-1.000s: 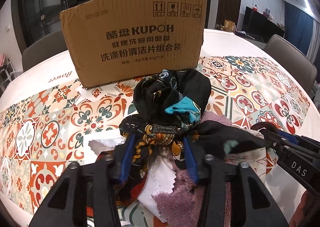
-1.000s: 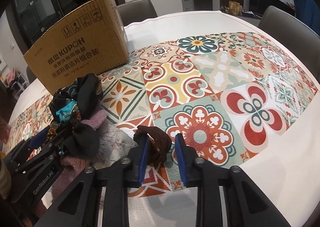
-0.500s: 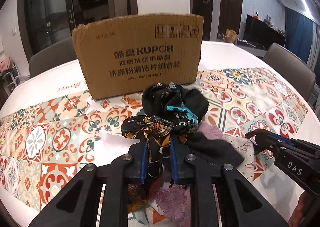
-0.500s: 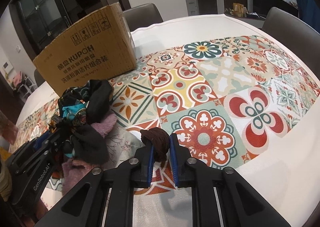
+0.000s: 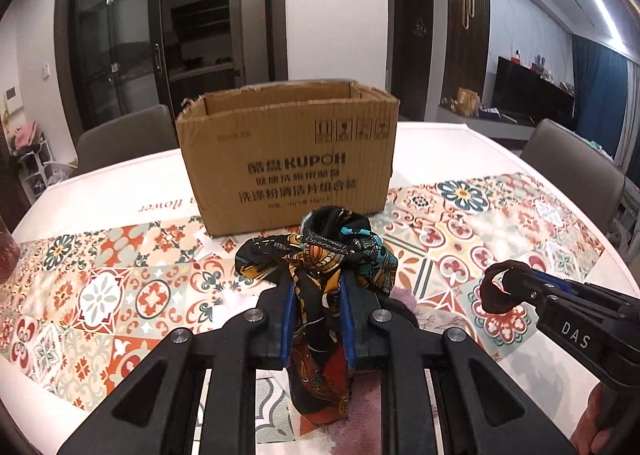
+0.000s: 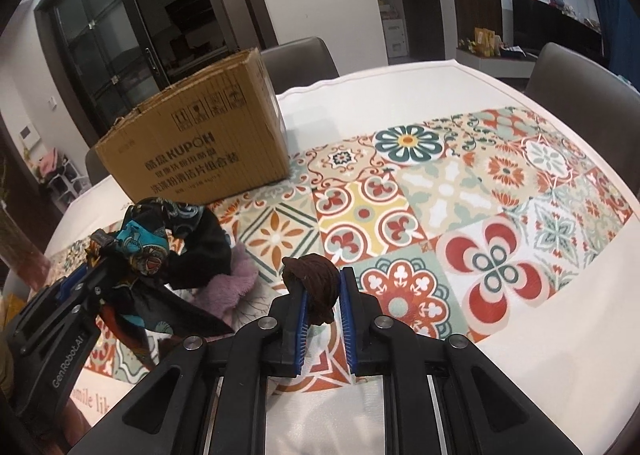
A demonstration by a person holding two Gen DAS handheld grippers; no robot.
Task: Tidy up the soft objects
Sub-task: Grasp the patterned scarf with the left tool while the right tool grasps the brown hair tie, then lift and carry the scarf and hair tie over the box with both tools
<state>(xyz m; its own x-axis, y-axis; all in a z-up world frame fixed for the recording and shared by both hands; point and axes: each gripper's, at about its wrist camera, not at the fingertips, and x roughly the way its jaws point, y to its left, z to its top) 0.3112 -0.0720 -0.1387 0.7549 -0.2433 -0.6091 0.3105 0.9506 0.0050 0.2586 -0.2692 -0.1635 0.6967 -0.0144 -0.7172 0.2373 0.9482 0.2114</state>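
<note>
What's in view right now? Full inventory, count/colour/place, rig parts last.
cardboard box: 1, brown, open top, far side of table.
tablecloth: 1, white with a band of multicolour tile print, covers table.
patterned scarf: 1, black, orange and teal, lifted in left tool.
brown scrunchie: 1, dark brown, pinched in right tool.
purple fluffy cloth: 1, mauve, on the tablecloth behind the scarf.
chairs: at least 3, grey, around the table.
left tool: 1, black with blue pads, shut on scarf.
right tool: 1, black with blue pads, shut on scrunchie.
</note>
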